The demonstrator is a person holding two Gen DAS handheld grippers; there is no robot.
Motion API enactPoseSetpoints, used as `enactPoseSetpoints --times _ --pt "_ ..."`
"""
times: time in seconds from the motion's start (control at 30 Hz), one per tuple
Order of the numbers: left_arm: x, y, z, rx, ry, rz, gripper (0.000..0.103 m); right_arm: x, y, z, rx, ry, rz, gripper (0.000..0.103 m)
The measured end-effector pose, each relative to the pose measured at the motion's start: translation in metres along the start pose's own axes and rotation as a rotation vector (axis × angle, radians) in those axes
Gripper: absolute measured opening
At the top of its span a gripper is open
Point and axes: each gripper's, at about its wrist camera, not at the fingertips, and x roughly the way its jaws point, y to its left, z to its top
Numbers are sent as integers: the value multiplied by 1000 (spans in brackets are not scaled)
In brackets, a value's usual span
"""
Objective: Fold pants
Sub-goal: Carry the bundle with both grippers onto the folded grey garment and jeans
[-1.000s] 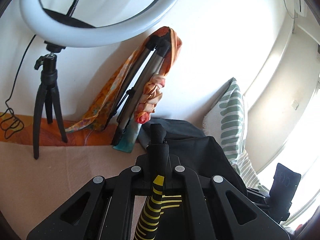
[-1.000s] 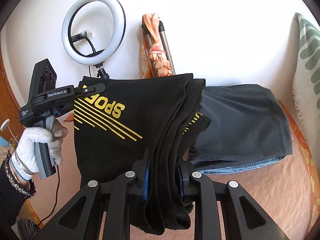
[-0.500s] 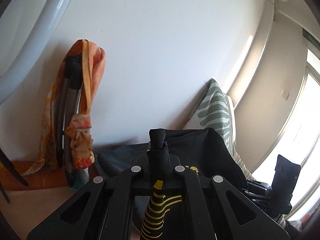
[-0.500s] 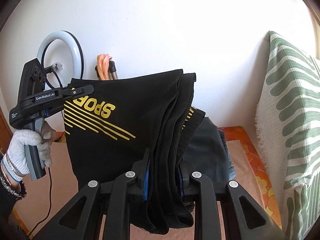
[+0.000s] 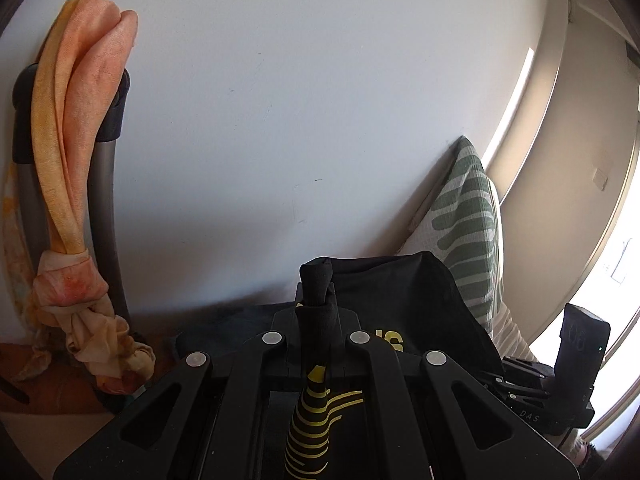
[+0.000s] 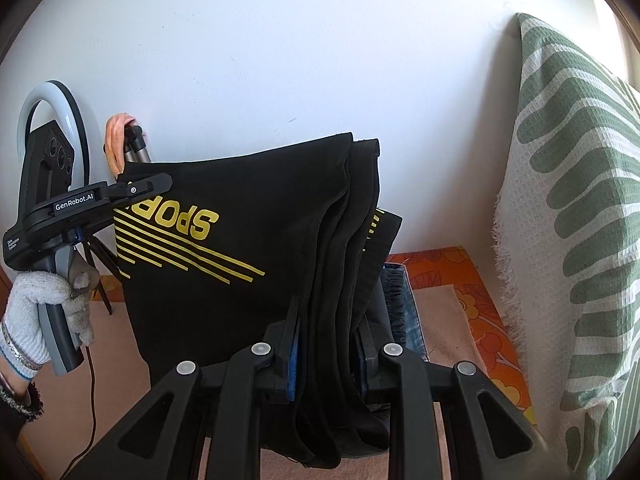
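The black pants with yellow stripes and lettering hang folded in the air between my two grippers. My left gripper is shut on one top corner of the pants; it also shows in the right wrist view at the left, held by a gloved hand. My right gripper is shut on the bunched layers at the other side. The right gripper's body shows at the lower right of the left wrist view.
A folded stack of dark and denim garments lies below on the beige cover. A green-and-white pillow leans at the right. A folded frame with an orange scarf and a ring light stand by the white wall.
Both grippers carried the pants to the right and closer to the wall. The ring light left the left wrist view, and the pillow grew larger in the right wrist view.
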Motion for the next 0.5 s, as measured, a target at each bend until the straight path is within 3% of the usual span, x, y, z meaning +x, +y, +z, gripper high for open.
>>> enactPoseSetpoints --times 0.27,0.43,0.5 --pt "41 2 -11 78 64 139 4 47 -12 -7 10 73 -20 20" --pt "50 -1 -11 128 77 220 12 63 -17 -10 22 103 -47 21" --pt "50 -1 -9 120 71 223 18 67 -21 -11 29 117 -62 30"
